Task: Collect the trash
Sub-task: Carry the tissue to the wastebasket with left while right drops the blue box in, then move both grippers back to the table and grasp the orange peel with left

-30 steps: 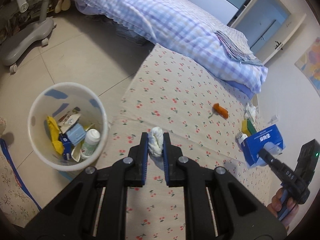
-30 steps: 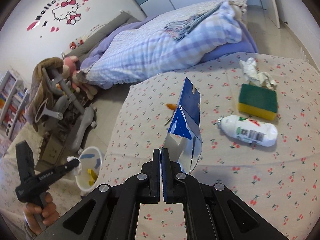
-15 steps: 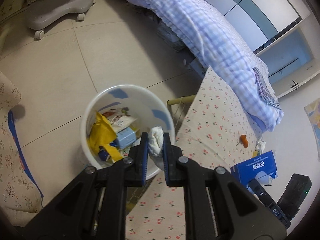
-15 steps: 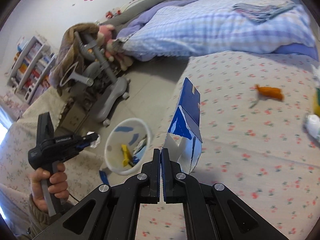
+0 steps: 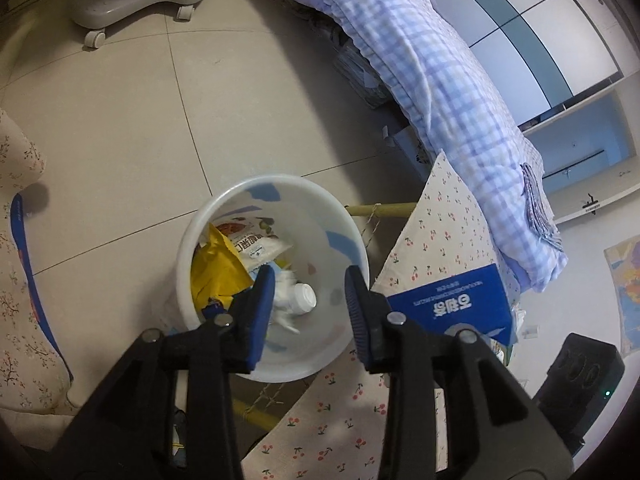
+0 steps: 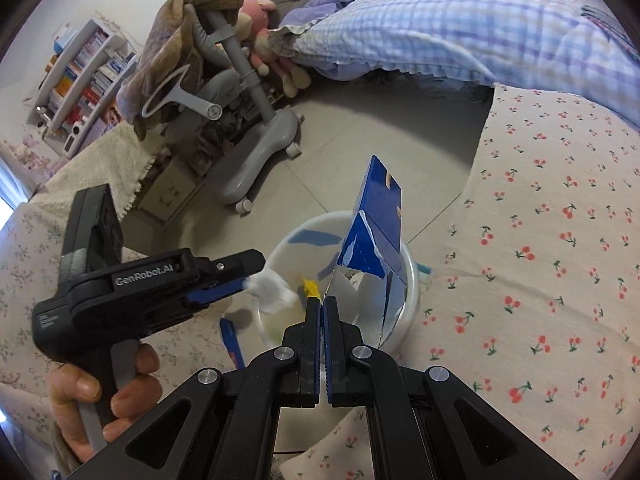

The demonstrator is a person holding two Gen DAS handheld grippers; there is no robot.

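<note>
Two claws shown over white bin (image 5: pixel 276 200): left claw (image 5: pixel 308 300) opening, tissue wad (image 5: pixel 285 300) released, dropping inside; right claw (image 6: pixel 322 312) clamped on torn blue box (image 6: pixel 374 236), deposit pending.

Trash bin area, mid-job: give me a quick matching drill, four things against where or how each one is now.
Things:
1. white tissue wad
2. blue carton
3. yellow wrapper
4. left gripper

States:
A. pinched at its torn lower edge by the right gripper, held over the bin
B. lying inside the white bin against its left wall
C. jaws opening above the bin
D. blurred, loose beside one blue pad, dropping toward the bin

Pairs: 1-D, 2-A, 3-B, 4-C
</note>
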